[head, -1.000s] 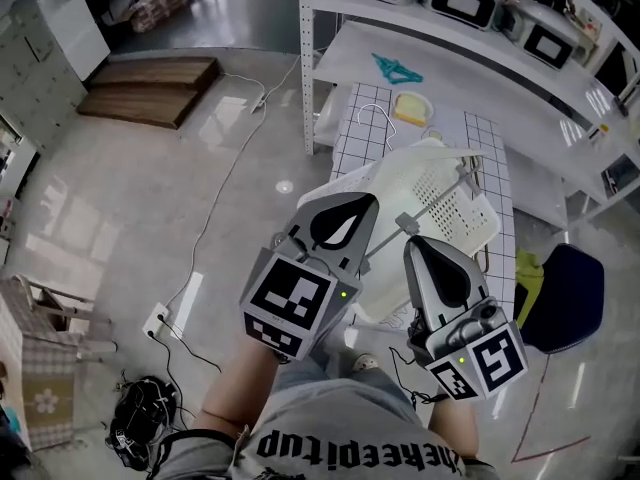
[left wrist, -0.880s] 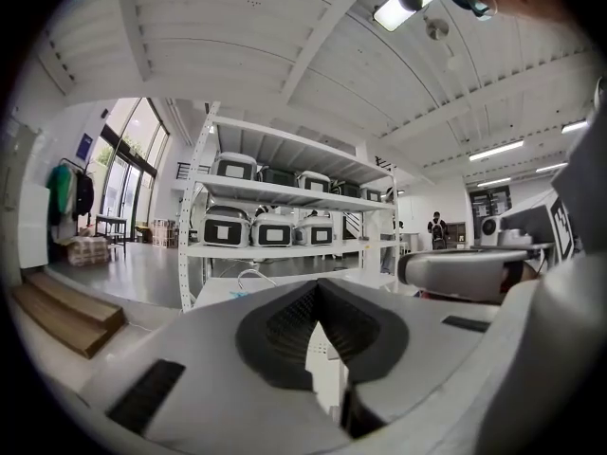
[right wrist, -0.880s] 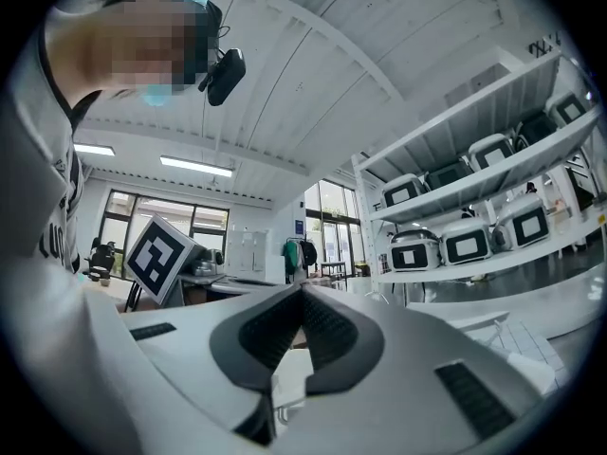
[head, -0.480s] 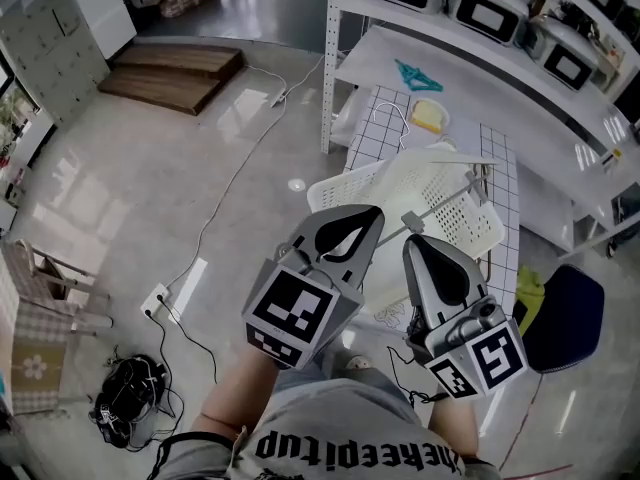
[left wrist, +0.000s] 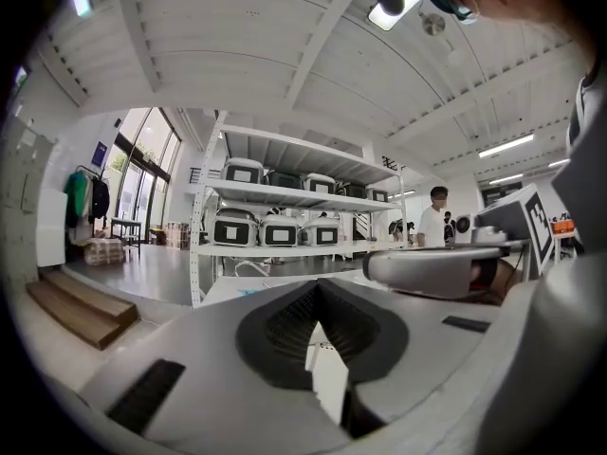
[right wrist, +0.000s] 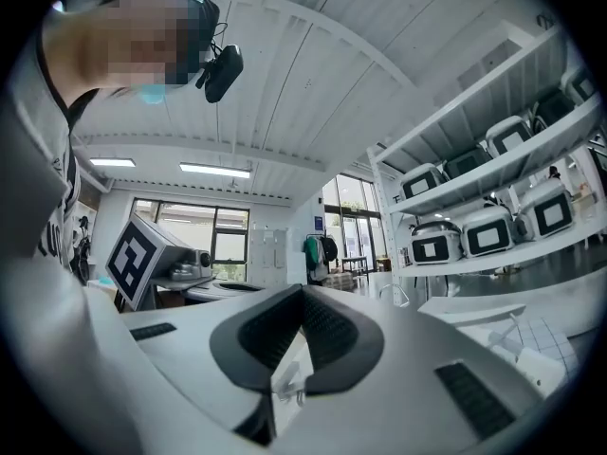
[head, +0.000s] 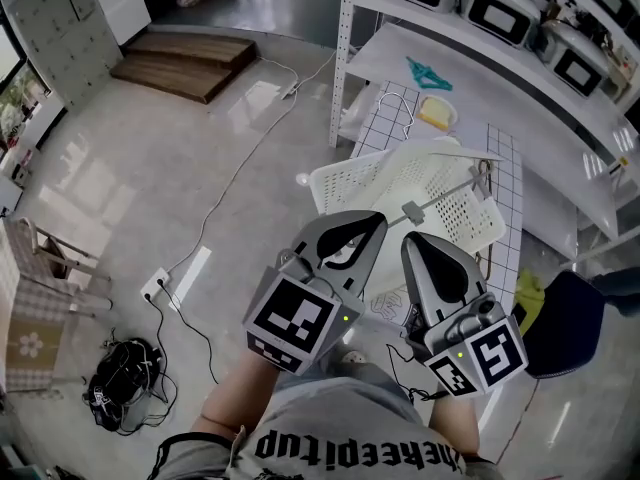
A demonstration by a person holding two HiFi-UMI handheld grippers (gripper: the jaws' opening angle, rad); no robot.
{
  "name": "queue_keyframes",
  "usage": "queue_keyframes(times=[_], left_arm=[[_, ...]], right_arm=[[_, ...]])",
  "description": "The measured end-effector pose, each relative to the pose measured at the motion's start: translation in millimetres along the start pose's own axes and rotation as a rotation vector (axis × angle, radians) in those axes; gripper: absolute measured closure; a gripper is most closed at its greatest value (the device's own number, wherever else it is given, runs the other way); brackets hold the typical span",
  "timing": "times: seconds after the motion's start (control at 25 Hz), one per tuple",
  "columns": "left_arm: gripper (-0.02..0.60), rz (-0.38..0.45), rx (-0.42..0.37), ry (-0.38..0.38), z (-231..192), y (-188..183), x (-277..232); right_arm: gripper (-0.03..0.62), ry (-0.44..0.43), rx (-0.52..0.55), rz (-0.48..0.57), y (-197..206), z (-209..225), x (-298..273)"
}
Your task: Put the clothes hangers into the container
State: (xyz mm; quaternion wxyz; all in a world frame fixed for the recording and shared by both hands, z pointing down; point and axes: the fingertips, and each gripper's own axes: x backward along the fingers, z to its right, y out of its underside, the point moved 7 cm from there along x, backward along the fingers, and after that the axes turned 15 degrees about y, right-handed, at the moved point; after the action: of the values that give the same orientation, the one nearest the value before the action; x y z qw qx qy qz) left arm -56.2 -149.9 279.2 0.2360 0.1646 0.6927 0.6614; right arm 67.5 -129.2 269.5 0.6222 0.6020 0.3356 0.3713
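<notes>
A white perforated basket lies on a checked table ahead of me. A grey hanger rests across the basket. On the table behind it lies a white wire hanger, and a teal hanger sits on the low white shelf. My left gripper and right gripper are held side by side close to my body, short of the basket. Both are shut, with nothing between the pads.
A yellow item lies by the wire hanger. A dark blue seat stands right of the table. A white cable runs over the floor to a socket strip, with wooden steps and a black bundle further left. Boxed machines fill the upper shelves.
The basket, table and shelf have slid right and a little lower in the head view. Both grippers stay shut, side by side.
</notes>
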Motion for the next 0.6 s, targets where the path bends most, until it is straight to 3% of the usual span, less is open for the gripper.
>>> queue_keyframes(times=[0.4, 0.6], left_arm=[[0.571, 0.028, -0.005, 0.011, 28, 3, -3], [0.571, 0.041, 0.038, 0.017, 41, 2, -5]], right_arm=[[0.591, -0.003, 0.000, -0.014, 5, 8, 20], [0.592, -0.002, 0.000, -0.024, 5, 11, 30]])
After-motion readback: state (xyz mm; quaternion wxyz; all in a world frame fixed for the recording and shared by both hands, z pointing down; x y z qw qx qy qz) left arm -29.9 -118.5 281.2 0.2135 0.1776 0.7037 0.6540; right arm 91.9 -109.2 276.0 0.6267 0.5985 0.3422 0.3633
